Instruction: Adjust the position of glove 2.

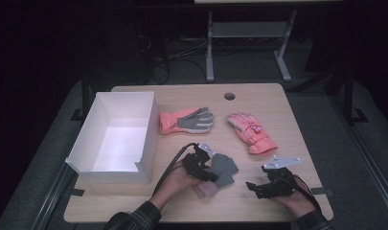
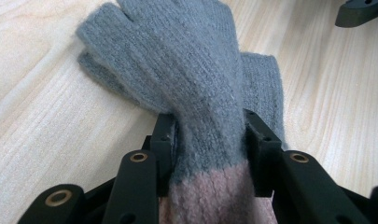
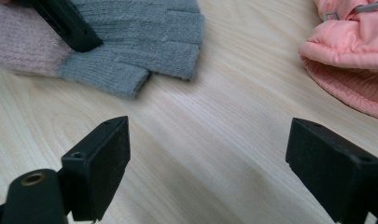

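The left hand-held gripper [image 2: 208, 140] is clenched on a grey knitted wool glove with a pink cuff [image 2: 186, 70], lying flat on the pale wooden surface [image 2: 46, 116]. Near it, the right hand-held gripper [image 3: 207, 158] is released, jaws wide over bare wood.

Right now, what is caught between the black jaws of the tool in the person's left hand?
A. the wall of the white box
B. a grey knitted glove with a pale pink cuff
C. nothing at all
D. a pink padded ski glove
B: in the left gripper view the left gripper has its two jaws pressed against either side of the grey knitted glove, just above its pink cuff, on the table.
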`<action>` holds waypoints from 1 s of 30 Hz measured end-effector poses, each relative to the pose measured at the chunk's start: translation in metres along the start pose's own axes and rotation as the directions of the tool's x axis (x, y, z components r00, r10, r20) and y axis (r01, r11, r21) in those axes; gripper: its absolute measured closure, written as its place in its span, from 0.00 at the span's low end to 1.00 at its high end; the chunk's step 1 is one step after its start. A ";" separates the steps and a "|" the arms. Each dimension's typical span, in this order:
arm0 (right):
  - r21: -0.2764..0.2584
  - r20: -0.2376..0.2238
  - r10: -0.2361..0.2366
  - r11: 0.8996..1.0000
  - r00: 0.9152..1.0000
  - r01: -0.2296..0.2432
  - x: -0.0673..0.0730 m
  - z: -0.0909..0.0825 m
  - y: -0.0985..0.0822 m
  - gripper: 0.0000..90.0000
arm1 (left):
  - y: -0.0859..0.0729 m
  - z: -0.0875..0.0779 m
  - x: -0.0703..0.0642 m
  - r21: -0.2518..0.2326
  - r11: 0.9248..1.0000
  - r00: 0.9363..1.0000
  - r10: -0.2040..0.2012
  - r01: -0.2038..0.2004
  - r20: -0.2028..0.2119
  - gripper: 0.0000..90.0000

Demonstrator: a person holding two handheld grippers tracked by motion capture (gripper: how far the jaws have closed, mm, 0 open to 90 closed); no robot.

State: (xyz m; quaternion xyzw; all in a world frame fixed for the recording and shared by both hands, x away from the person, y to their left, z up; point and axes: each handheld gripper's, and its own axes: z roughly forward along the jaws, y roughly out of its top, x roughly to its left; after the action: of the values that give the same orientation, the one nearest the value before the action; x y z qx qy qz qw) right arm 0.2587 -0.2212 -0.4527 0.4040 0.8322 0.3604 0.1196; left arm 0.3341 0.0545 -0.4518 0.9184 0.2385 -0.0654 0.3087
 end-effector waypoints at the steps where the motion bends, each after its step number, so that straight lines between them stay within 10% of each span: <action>1: 0.006 0.001 0.007 1.000 1.000 -0.007 0.000 -0.001 0.000 0.15 | 0.001 0.000 0.000 -0.002 1.000 1.000 -0.007 0.007 0.008 0.70; 30: -0.016 0.016 0.030 0.999 0.999 -0.030 -0.004 0.000 -0.001 0.11 | 0.023 -0.078 0.002 -0.086 0.995 0.998 -0.058 0.058 0.003 0.72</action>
State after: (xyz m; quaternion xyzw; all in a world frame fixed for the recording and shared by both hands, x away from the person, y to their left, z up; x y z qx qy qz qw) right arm 0.2608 -0.2245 -0.4539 0.4182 0.8222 0.3656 0.1240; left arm 0.3452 0.0863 -0.3773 0.8970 0.2675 -0.0641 0.3461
